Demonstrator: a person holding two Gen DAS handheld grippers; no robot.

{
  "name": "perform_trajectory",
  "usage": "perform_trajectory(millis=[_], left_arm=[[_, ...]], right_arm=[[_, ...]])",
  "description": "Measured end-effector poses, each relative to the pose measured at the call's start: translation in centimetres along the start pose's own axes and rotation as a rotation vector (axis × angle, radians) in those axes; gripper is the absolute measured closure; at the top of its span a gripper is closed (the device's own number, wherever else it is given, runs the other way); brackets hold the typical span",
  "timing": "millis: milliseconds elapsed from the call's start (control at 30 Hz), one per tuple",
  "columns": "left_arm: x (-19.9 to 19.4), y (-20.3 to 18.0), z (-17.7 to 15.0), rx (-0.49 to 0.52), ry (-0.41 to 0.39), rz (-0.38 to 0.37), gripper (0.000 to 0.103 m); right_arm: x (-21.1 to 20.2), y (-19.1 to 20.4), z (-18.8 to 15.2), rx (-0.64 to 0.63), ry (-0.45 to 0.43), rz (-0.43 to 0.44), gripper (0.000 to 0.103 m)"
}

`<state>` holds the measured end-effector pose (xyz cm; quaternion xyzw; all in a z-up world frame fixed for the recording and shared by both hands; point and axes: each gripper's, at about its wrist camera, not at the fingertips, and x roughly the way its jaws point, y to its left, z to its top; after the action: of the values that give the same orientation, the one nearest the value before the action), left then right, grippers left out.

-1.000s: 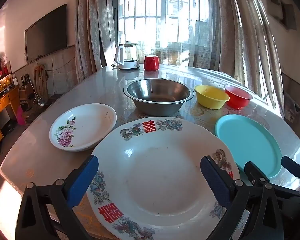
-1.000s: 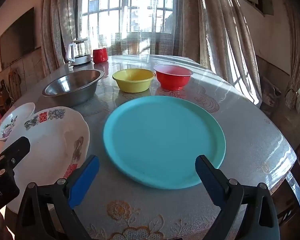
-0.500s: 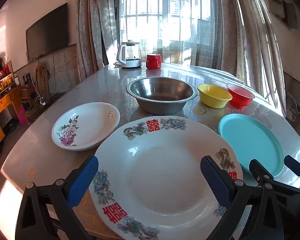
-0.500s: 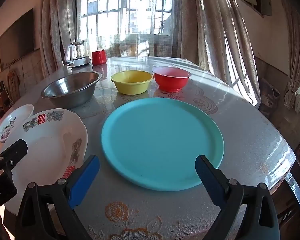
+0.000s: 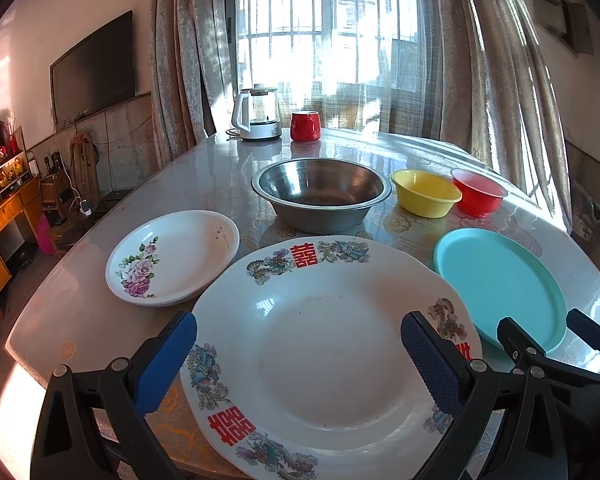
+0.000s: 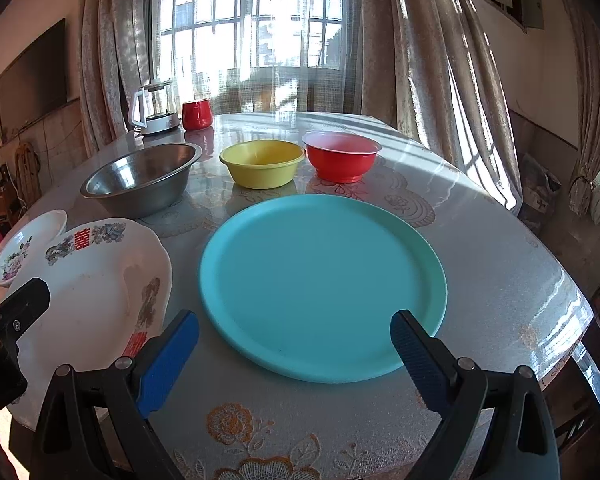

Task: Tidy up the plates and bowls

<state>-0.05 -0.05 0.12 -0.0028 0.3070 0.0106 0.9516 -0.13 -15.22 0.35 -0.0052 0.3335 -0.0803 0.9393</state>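
Both jaws spread wide and empty, left gripper [image 5: 298, 354] above large dragon-patterned plate [image 5: 332, 352] lying flat, near rim cut off, right gripper [image 6: 294, 354] before teal plate [image 6: 322, 284], steel bowl [image 5: 320, 196] behind, floral dish [image 5: 172, 258] left, yellow bowl [image 6: 262, 162], red bowl [image 6: 340, 154] upright.

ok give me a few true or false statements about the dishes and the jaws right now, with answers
1. The yellow bowl sits between the steel bowl and the red bowl. True.
2. The teal plate is stacked on the large white plate. False: they lie side by side on the table.
3. Both the left gripper and the right gripper have open jaws holding nothing. True.
4. The small floral plate holds food. False: it looks empty.
5. The red cup stands inside the steel bowl. False: it stands beside the kettle at the far edge.
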Motion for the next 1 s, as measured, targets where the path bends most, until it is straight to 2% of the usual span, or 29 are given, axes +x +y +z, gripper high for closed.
perform_trajectory(millis=[1000], left_arm=[[-0.39, -0.03, 0.09, 0.001, -0.003, -0.009, 0.000]], right_arm=[[-0.15, -0.04, -0.16, -0.004, -0.008, 0.009, 0.005]])
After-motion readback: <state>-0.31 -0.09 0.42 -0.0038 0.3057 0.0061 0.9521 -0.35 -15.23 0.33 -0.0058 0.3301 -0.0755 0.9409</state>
